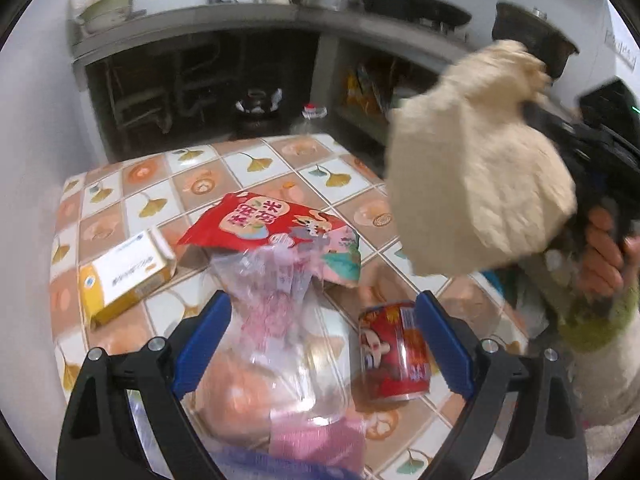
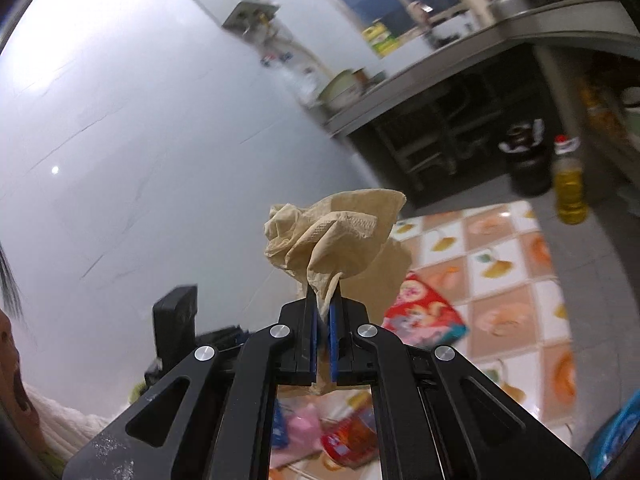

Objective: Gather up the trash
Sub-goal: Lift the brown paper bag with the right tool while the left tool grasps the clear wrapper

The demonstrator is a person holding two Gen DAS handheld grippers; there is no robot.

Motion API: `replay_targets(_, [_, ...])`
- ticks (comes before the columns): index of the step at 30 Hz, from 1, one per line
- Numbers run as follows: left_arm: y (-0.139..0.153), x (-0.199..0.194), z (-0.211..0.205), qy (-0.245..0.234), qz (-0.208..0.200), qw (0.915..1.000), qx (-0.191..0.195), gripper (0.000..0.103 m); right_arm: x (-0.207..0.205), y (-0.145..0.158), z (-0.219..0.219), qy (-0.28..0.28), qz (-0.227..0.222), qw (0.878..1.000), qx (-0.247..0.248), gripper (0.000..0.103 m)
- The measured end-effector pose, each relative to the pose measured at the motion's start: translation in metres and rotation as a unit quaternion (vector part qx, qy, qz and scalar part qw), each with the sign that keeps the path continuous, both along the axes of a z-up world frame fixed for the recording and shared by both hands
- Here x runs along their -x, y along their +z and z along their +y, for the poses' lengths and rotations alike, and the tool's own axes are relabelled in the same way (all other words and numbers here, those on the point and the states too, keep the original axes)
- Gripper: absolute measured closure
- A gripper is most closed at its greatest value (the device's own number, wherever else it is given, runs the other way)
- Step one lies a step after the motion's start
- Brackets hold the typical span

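My right gripper (image 2: 324, 300) had its jaws pinched nearly together on a crumpled beige tissue (image 2: 336, 240), which it held up in the air above the right side of the tiled table (image 1: 256, 168), clear of everything on it. From the left wrist camera I saw that same tissue (image 1: 472, 168) hanging large at the right, with my hand (image 1: 604, 256) gripping the handle behind it. My left gripper (image 1: 320, 320) stood wide open over the near edge of the table, with a clear plastic bag (image 1: 280, 320) lying between its blue pads (image 1: 204, 344) (I couldn't tell whether either pad touched it). A red snack packet (image 1: 276, 224) lay at the middle of the table, partly under the bag. A yellow and white box (image 1: 124, 276) sat near the left edge, and a red can (image 1: 392, 356) stood just beside the right pad, near the near edge.
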State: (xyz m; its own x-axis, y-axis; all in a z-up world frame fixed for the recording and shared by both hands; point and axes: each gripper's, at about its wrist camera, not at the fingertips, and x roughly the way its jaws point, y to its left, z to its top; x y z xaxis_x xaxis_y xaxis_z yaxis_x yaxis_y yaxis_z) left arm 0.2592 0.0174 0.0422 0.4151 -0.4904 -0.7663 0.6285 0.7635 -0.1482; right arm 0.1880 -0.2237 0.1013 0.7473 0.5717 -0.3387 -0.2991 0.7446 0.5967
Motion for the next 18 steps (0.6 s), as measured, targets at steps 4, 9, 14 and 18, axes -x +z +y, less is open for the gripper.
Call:
replay_targets(4, [-0.018,-0.023,-0.025,0.001,0.008,0.998,-0.063,0.016,0.021,-0.016,-0.009,-0.032,0.014,0.999,0.017,0.1])
replay_targets(9, [-0.042,-0.042,-0.048,0.008,0.026,0.9928,-0.117,0.034,0.035,-0.035,-0.027,-0.054,0.03,0.998,-0.002,0.1])
replay_targets(14, [-0.059,-0.047,-0.062,0.011,0.017,0.9867,-0.161,0.055,0.046,-0.048,-0.047,-0.069,0.044,0.996,-0.025,0.1])
replay_targets(18, [-0.062,-0.051,-0.059,0.02,0.027,0.9879,-0.151,0.079,0.047,-0.051,-0.053,-0.075,0.045,0.996,-0.031,0.1])
